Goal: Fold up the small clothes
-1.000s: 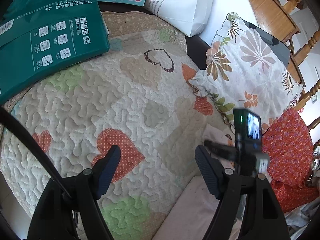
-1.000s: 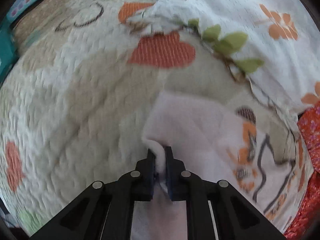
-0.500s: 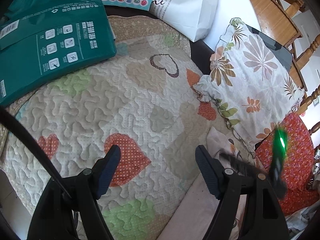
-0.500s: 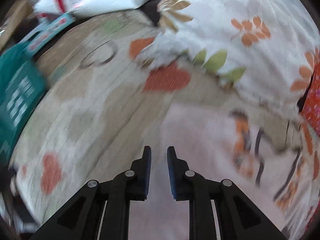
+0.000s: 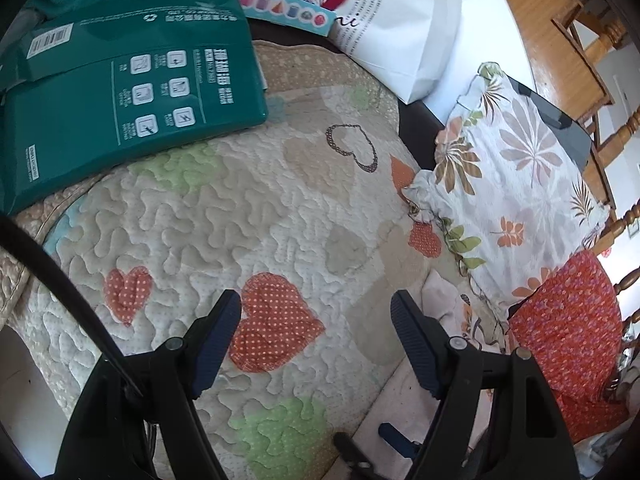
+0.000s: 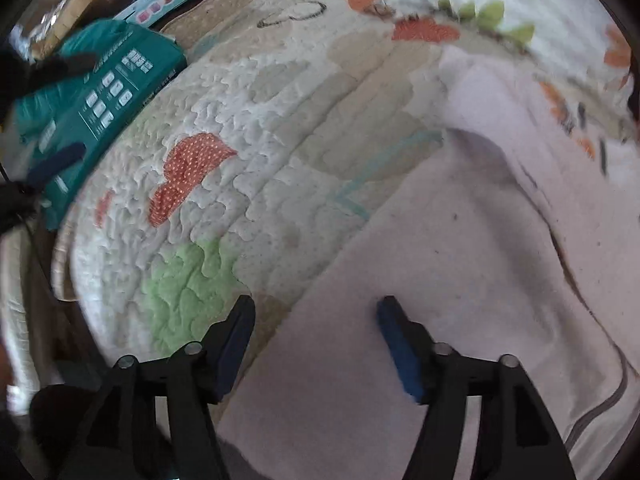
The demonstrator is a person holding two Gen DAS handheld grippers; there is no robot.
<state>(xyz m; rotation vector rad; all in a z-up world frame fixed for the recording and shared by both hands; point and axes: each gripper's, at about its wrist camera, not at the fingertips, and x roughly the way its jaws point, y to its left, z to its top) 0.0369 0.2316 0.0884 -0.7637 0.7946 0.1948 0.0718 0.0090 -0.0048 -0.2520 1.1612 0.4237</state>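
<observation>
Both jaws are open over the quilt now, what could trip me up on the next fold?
The right gripper has just been opening its jaws, nothing between them; the pale pink garment lies loose and may not keep its fold. Its far edge reaches the leaf-print pillow, which may snag it. The left gripper hovers open over the heart-patterned quilt, so closing could pinch quilt.

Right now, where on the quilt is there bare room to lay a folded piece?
The quilt's middle is bare, bordered by the green box, the floral pillow and the pale garment. The far edge is crowded by the white bag; red cloth fills the right.
</observation>
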